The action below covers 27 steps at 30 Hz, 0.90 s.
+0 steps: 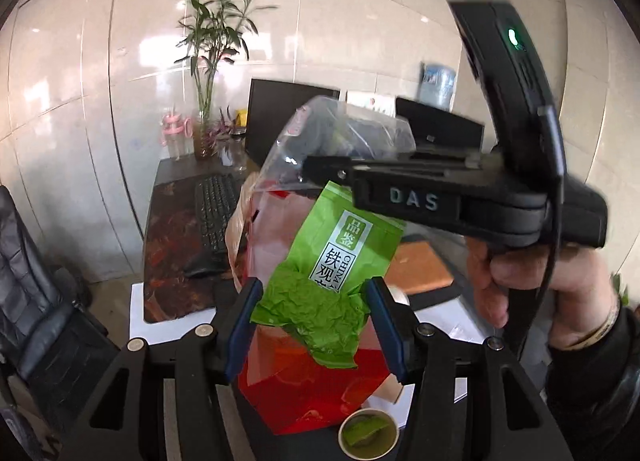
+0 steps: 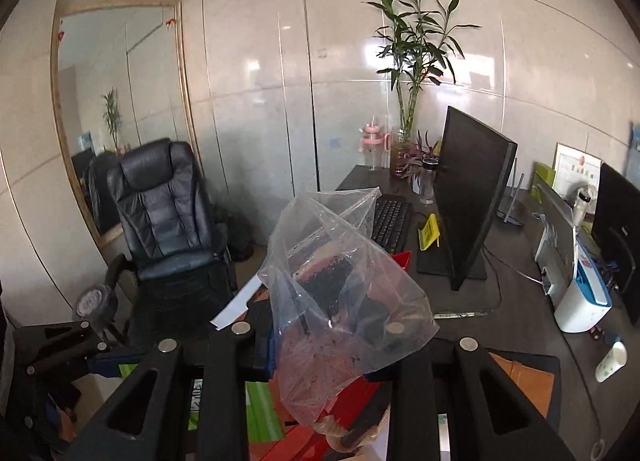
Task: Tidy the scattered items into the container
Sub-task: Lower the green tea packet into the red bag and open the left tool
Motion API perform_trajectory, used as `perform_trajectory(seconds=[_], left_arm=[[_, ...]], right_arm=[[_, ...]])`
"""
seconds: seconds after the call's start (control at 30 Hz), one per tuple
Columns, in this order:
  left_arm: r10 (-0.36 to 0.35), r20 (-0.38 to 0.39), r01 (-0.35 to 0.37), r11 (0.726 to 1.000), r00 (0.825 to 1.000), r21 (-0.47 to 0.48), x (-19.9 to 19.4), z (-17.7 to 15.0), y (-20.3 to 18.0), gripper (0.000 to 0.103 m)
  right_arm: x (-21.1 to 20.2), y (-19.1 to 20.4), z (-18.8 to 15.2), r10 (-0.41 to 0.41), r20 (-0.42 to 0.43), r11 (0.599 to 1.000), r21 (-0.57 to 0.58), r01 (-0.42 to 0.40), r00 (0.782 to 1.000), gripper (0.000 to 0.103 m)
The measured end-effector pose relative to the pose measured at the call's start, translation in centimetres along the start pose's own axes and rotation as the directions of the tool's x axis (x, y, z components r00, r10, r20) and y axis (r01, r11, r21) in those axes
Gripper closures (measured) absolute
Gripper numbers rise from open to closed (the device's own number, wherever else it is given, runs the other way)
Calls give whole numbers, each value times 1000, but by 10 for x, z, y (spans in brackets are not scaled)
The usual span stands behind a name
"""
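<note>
The left gripper [image 1: 314, 317], with blue-padded fingers [image 1: 241, 327] at seven and five o'clock in its own view, is clamped on a crumpled green foil tea packet [image 1: 320, 289] printed with white Chinese characters, held in the air above a red translucent plastic bag [image 1: 308, 393] and a paper cup of green tea [image 1: 369, 437] at six o'clock. The right gripper [image 1: 316, 169], held in a person's hand [image 1: 516, 281] at three o'clock in that view, is clenched on the rim of a clear crinkled plastic bag [image 2: 340, 289], which rises at the centre of the right view, over a dark office desk [image 2: 520, 289] bearing a black keyboard [image 2: 390, 225] and a black monitor [image 2: 472, 197] at two o'clock.
</note>
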<state>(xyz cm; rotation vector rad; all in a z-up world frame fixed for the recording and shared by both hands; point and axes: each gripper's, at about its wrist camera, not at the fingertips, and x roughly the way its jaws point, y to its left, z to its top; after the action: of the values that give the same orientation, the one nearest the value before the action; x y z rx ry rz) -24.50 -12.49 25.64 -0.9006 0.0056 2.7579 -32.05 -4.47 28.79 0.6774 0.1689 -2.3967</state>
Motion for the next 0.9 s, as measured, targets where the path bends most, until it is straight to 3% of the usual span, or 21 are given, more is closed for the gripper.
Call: perform_trajectory(seconds=[0.2,0.27,0.4,0.43,0.5,0.8,0.83,0.9], left_arm=[[55,-52,-51,996,997,68,23,-4,-11,44],[44,-47,-41,997,998,69,22,-6,-12,44],[54,-50,-52,997,997,52,22,-7,-8,44],[54,-53,-51,998,997,47,22,-7,-8,40],[32,-51,-31,999,998,26,21,-7,-6,8],[56,-27,-55,997,998,49,20,-3,-8,5],[56,-28,-55,997,998,47,20,-4,-8,4],[57,-29,-56,998,998,38,19,-7,-6,4]], right_arm=[[26,-9,3,11,-51,999,51,-9,999,72],[30,-2,0,-2,-67,1000,3,2,998,72],[36,-7,-8,1,-88,1000,27,1,996,72],[36,-9,-9,-10,-81,999,37,13,997,71],[37,-14,-8,-11,-82,998,61,16,997,71],[36,-11,-8,-20,-86,998,54,24,996,70],[35,-10,-8,-18,-86,998,53,22,996,66],[37,-11,-8,-14,-89,998,58,20,996,45]])
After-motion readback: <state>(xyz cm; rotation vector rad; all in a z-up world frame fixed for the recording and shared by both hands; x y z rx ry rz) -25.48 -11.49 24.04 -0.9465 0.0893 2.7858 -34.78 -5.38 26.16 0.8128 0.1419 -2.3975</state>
